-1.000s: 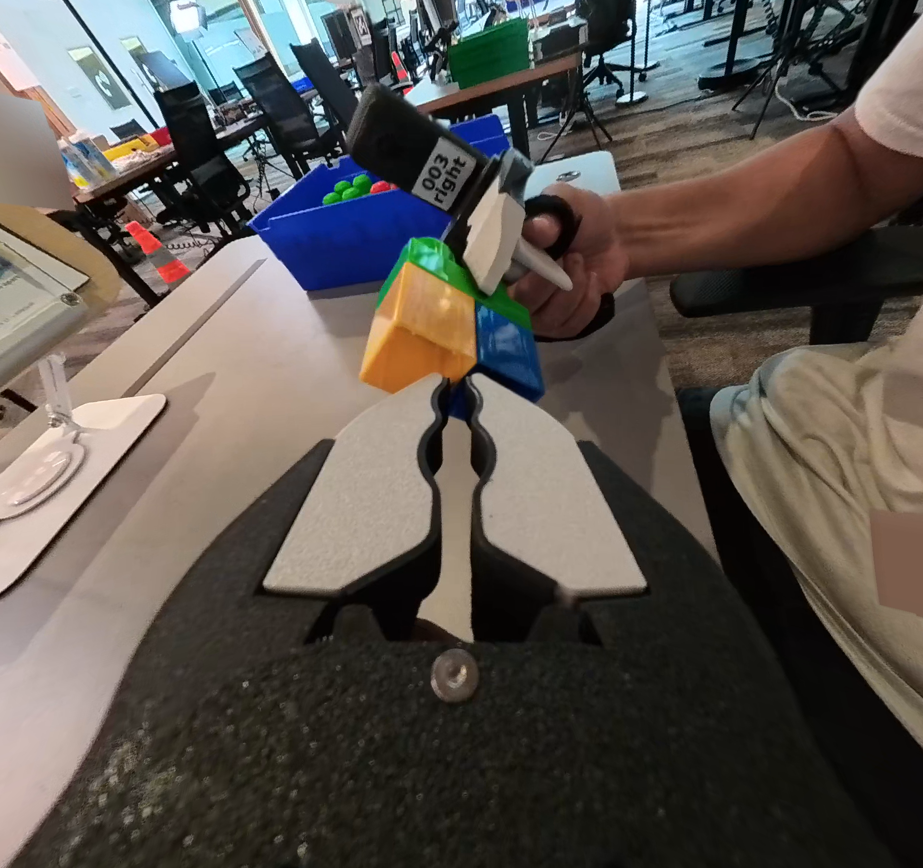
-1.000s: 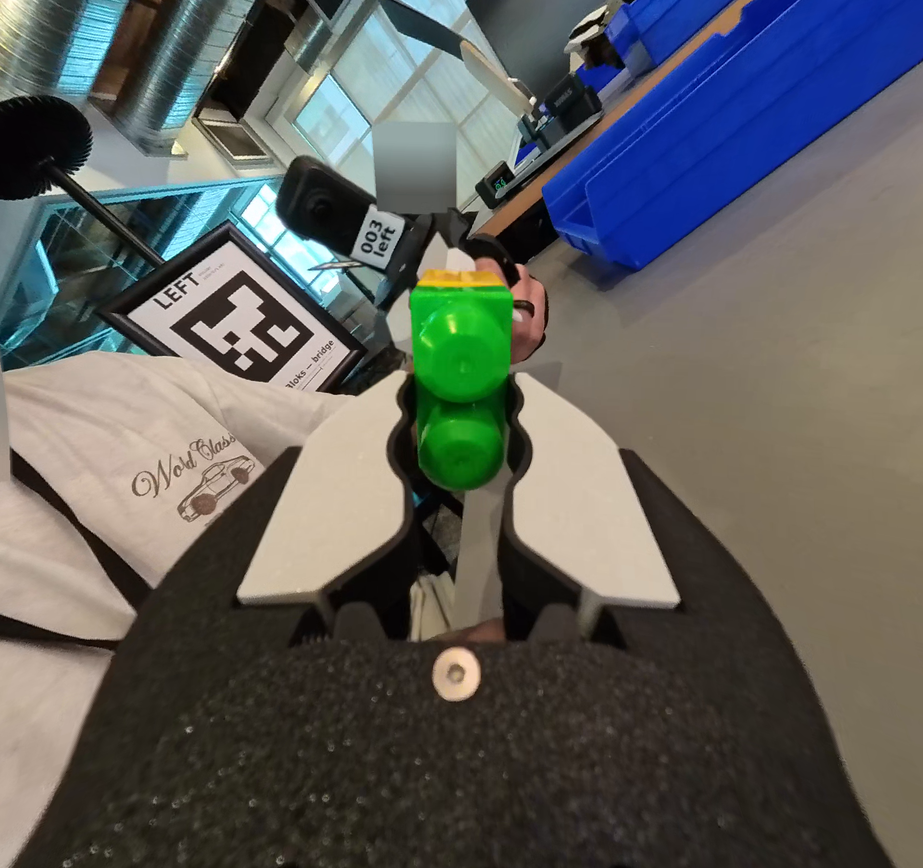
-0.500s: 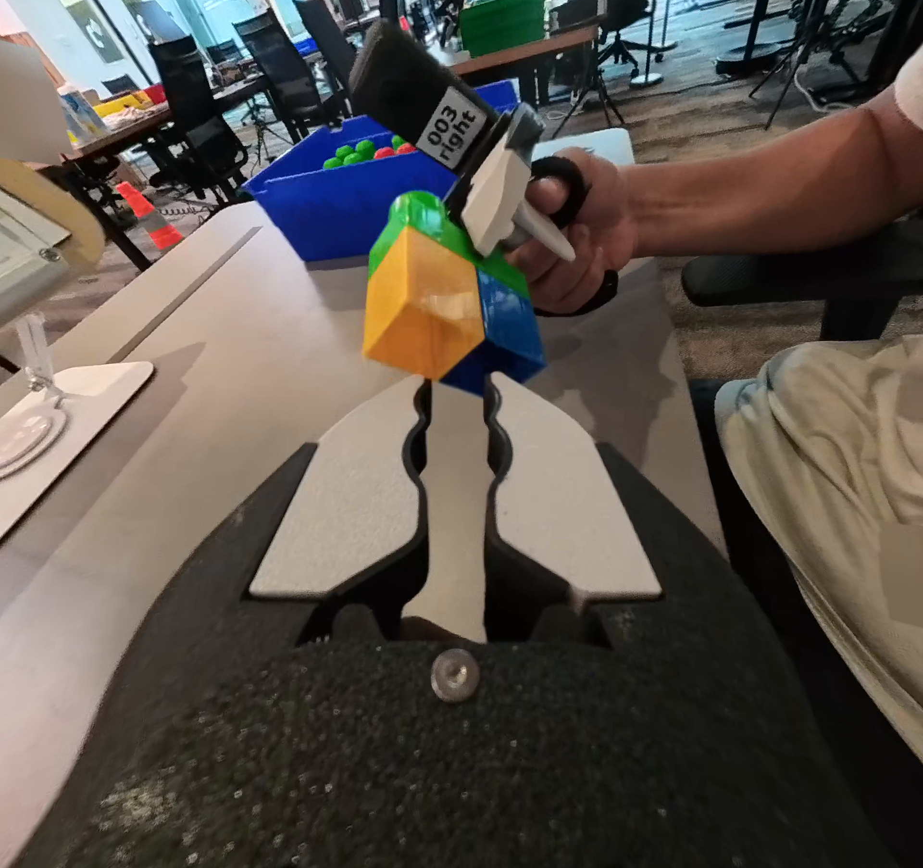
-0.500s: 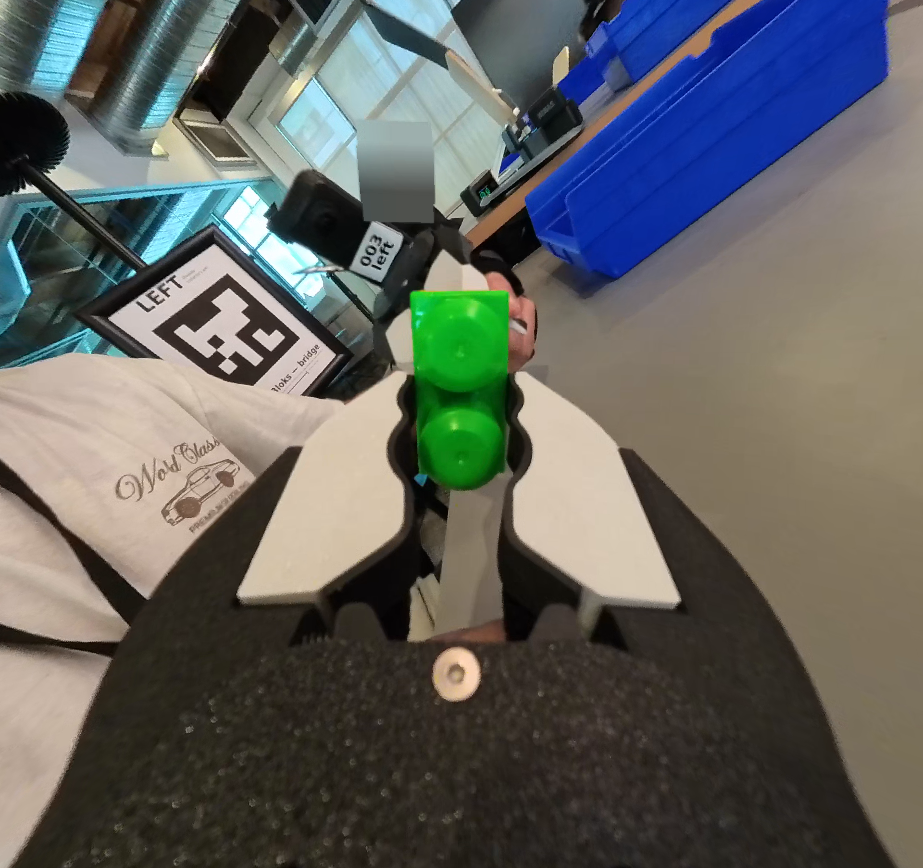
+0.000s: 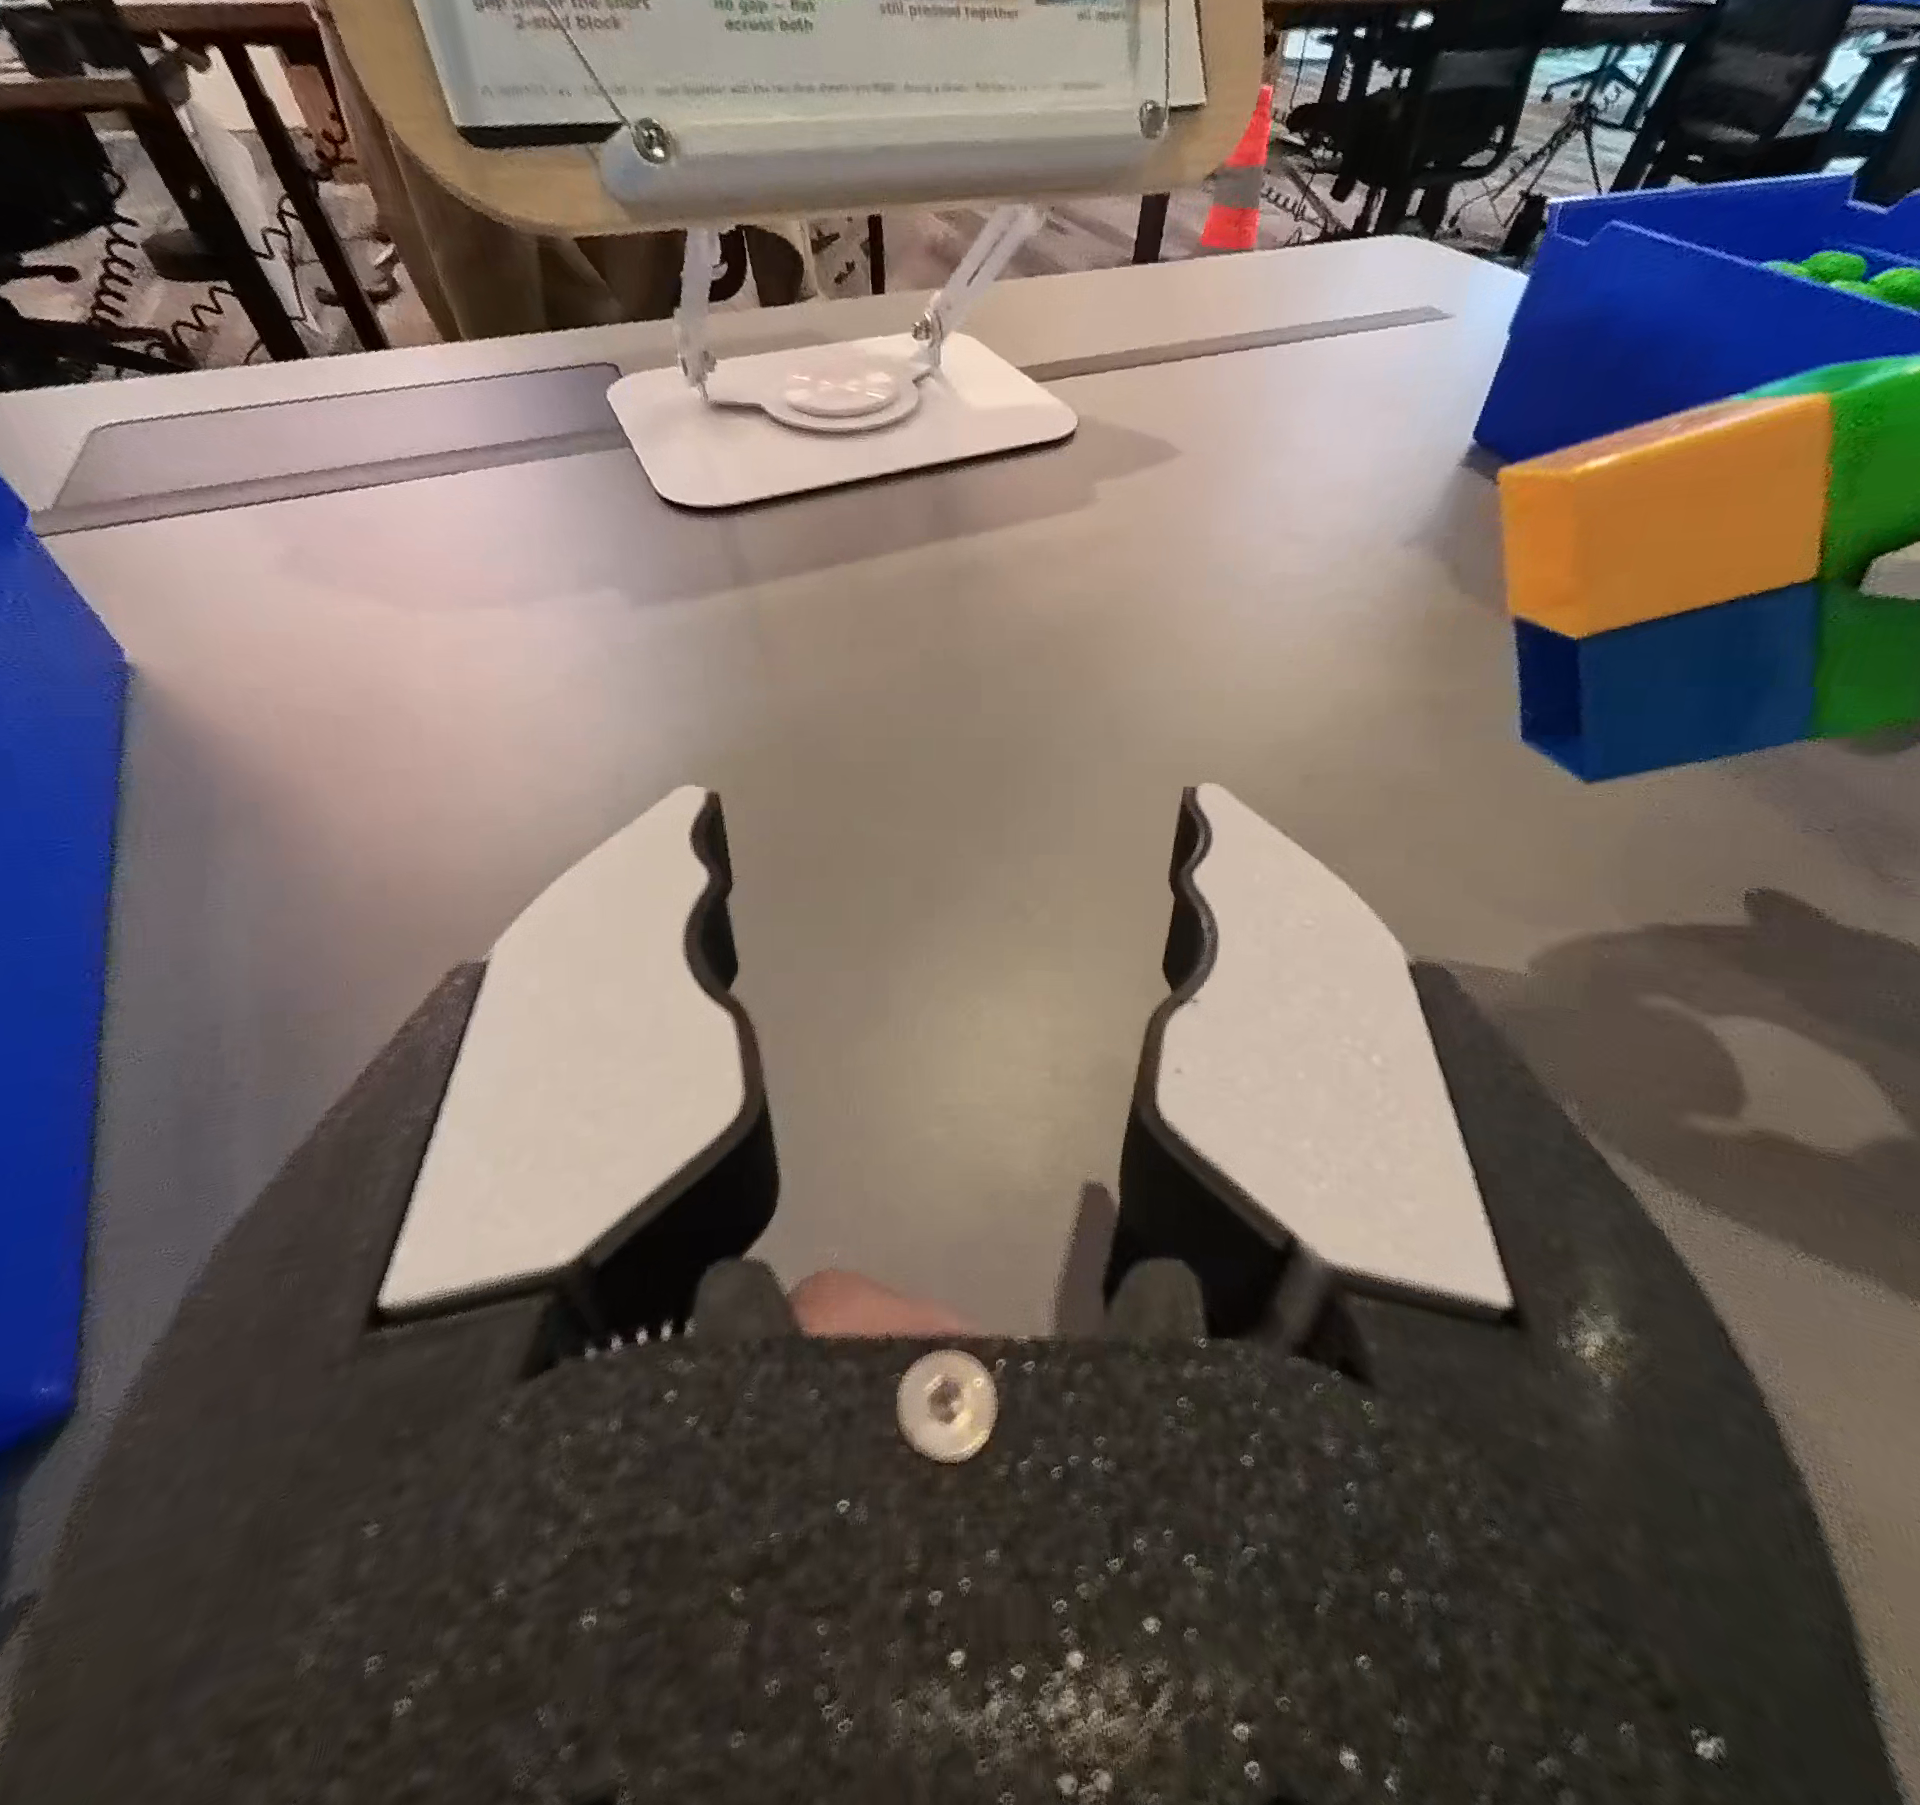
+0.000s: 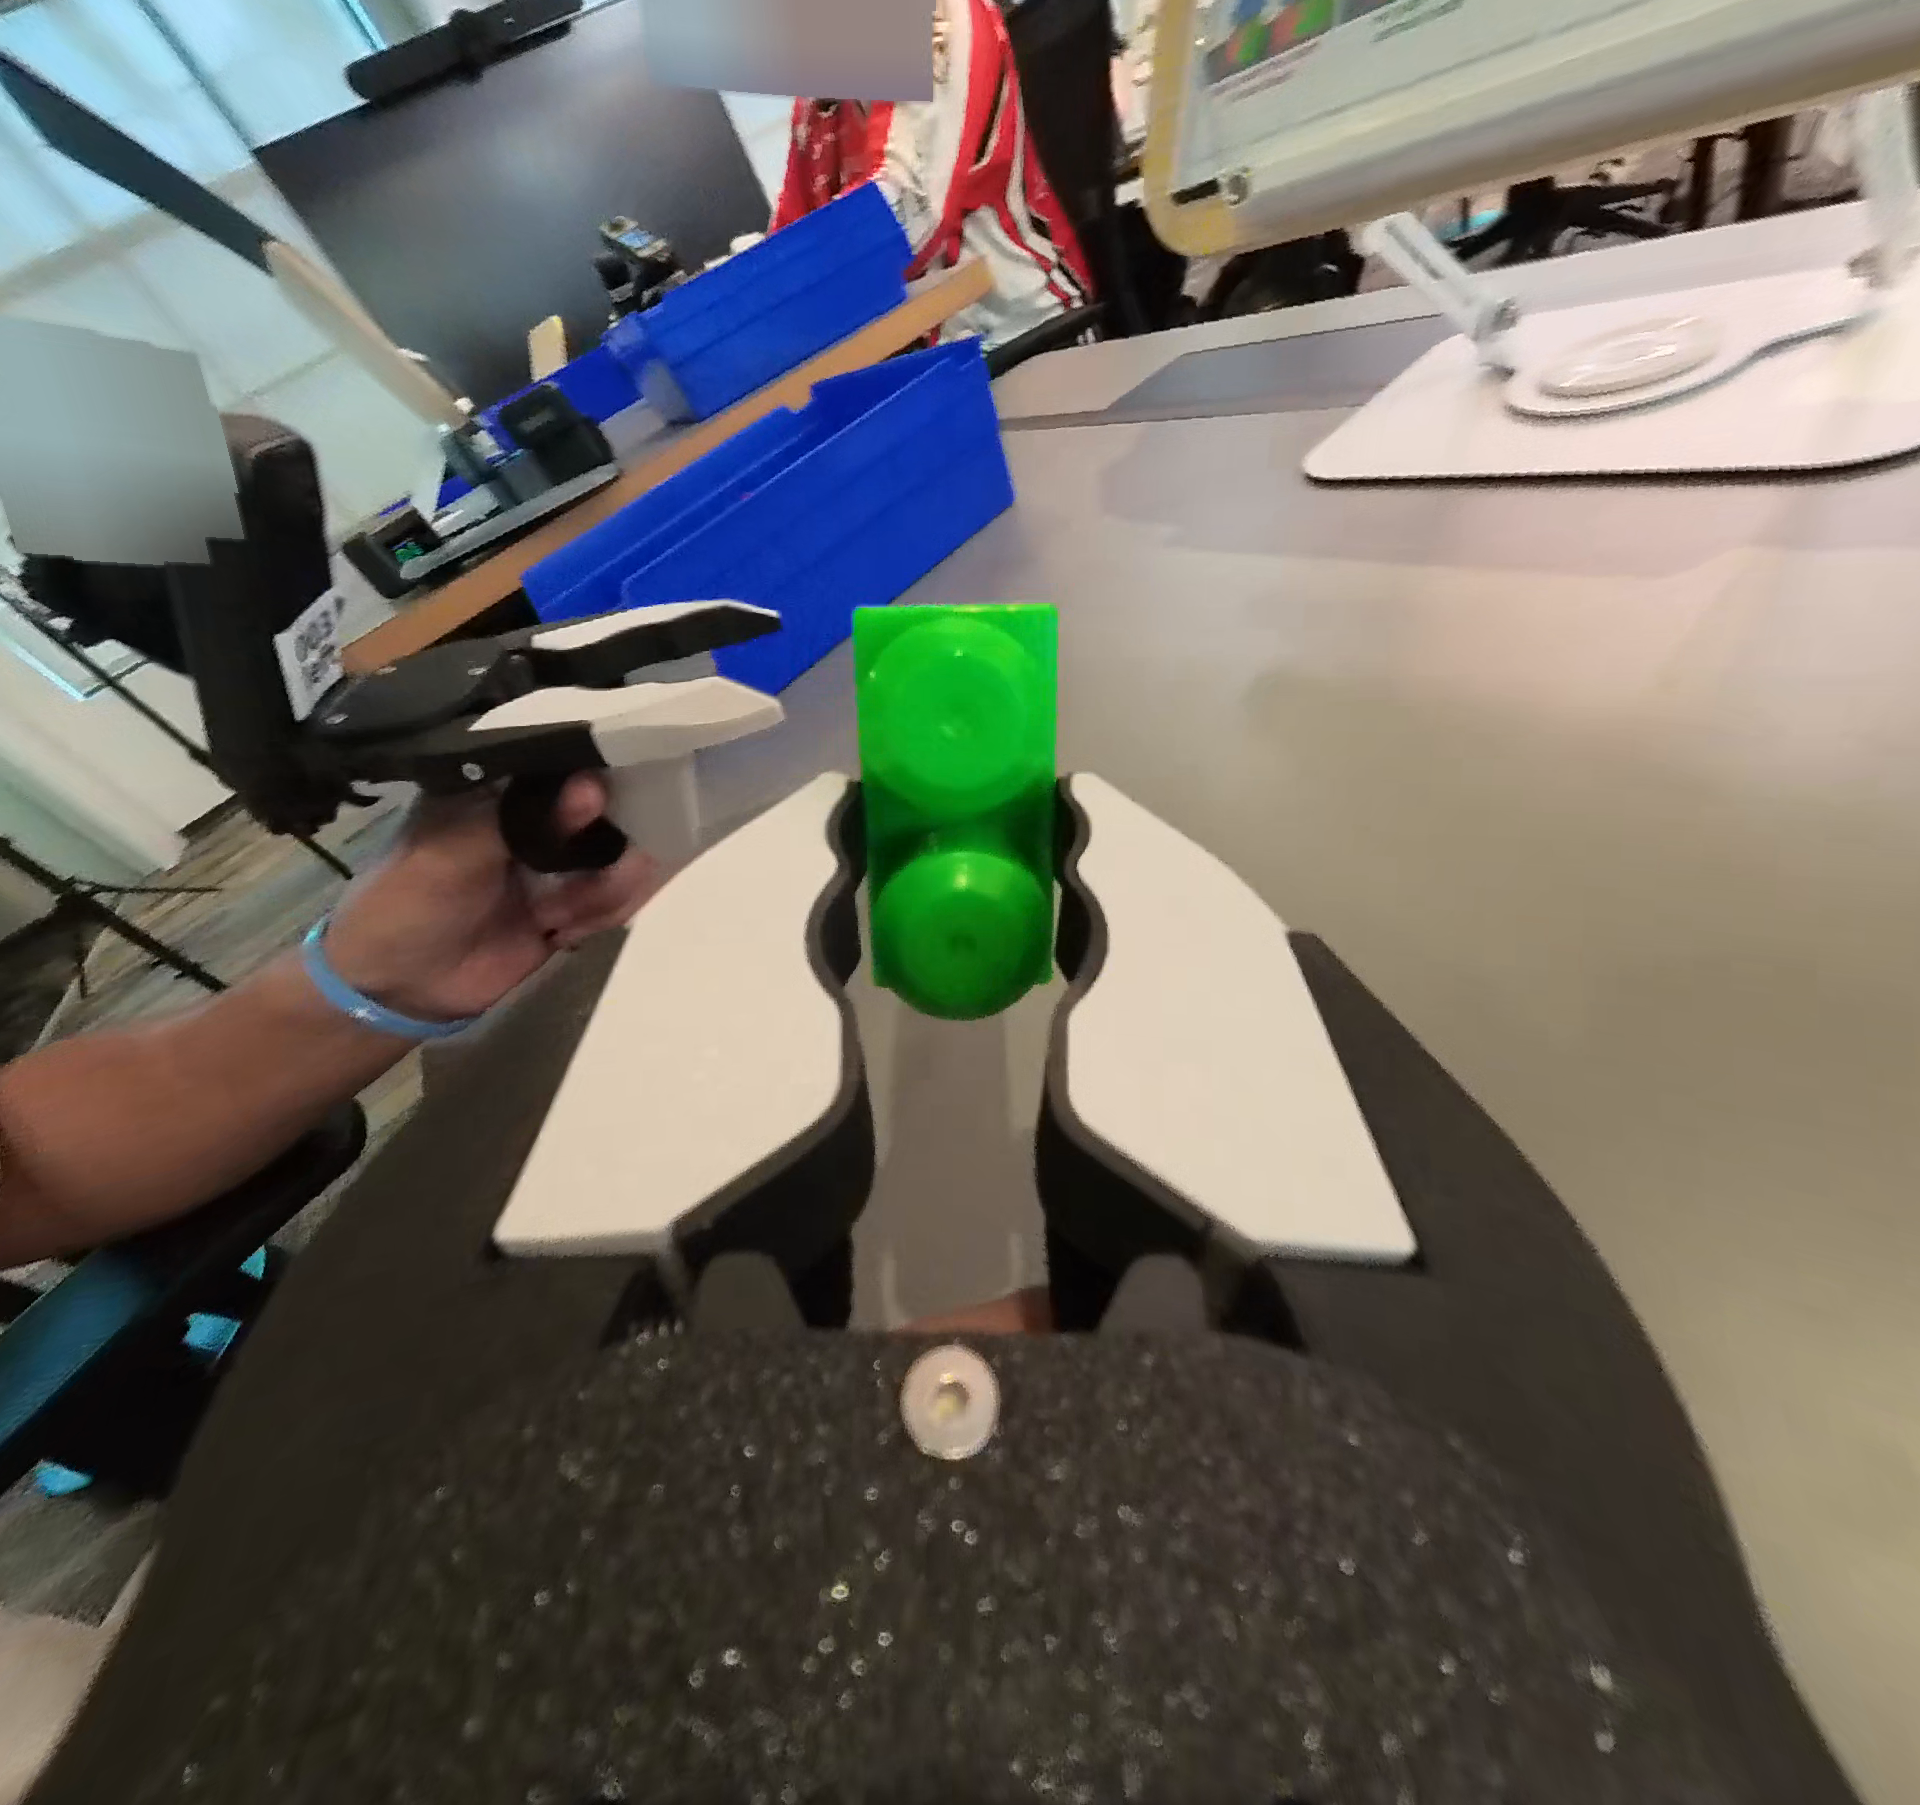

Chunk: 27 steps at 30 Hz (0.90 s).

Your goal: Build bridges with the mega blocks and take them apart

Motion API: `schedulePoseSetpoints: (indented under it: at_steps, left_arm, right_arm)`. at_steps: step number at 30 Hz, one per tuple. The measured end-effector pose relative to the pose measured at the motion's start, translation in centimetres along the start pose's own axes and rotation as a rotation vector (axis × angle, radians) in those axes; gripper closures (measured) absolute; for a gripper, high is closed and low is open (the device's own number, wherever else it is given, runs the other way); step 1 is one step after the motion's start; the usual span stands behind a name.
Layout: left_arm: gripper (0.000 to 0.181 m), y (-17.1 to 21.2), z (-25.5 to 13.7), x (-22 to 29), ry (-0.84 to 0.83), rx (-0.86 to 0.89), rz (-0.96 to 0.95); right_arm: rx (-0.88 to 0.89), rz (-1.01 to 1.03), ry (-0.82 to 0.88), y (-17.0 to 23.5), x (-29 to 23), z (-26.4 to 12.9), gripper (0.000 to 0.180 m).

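Note:
My right gripper (image 6: 956, 794) is shut on a green two-stud block (image 6: 956, 695), studs facing the camera. The blocks behind it are hidden there. In the left wrist view the same assembly hangs in the air at the right edge: an orange block (image 5: 1662, 519) over a blue block (image 5: 1673, 685), both joined to the green block (image 5: 1870, 488). My left gripper (image 5: 945, 805) is open and empty above the grey table (image 5: 935, 664), left of the assembly and apart from it. It also shows in the right wrist view (image 6: 774, 664), open.
A blue bin (image 5: 1662, 321) with green blocks stands at the back right. Another blue bin (image 5: 52, 924) is at the left edge and also shows in the right wrist view (image 6: 790, 508). An instruction board on a white stand (image 5: 842, 425) is at the back.
My left gripper let go of the blue block, opened wide and swung left away from the assembly. My right gripper kept hold of the green block and turned level.

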<state>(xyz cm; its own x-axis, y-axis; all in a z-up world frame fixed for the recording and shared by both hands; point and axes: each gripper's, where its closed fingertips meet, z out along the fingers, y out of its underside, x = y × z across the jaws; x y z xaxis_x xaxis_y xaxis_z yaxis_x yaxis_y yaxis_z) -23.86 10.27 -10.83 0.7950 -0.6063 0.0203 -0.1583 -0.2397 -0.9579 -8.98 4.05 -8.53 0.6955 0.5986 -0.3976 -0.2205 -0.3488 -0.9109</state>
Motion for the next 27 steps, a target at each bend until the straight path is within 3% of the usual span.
schedulePoseSetpoints:
  at_steps: [7,12,15,21,27]
  left_arm:
    - [0.097,0.1,-0.3,0.9,0.047,-0.028,-0.008]
    - [0.099,0.8,-0.4,1.8,0.093,-0.078,-0.003]
    - [0.103,0.5,-0.6,2.0,0.097,-0.08,0.008]
    - [0.103,-1.3,-1.5,2.5,0.093,-0.034,0.025]
    - [0.1,-1.9,-1.9,3.1,0.082,-0.013,0.058]
  right_arm:
    - [0.006,-0.037,0.134,-2.7,1.6,-2.3,0.146]
    - [-0.048,-0.077,0.458,-11.8,8.0,-11.0,0.146]
    - [-0.2,-0.038,0.66,-13.8,14.0,-15.3,0.145]
    - [-0.52,0.203,0.826,-8.5,20.9,-17.1,0.145]
    - [-0.753,0.23,0.985,-4.8,23.3,-16.4,0.145]
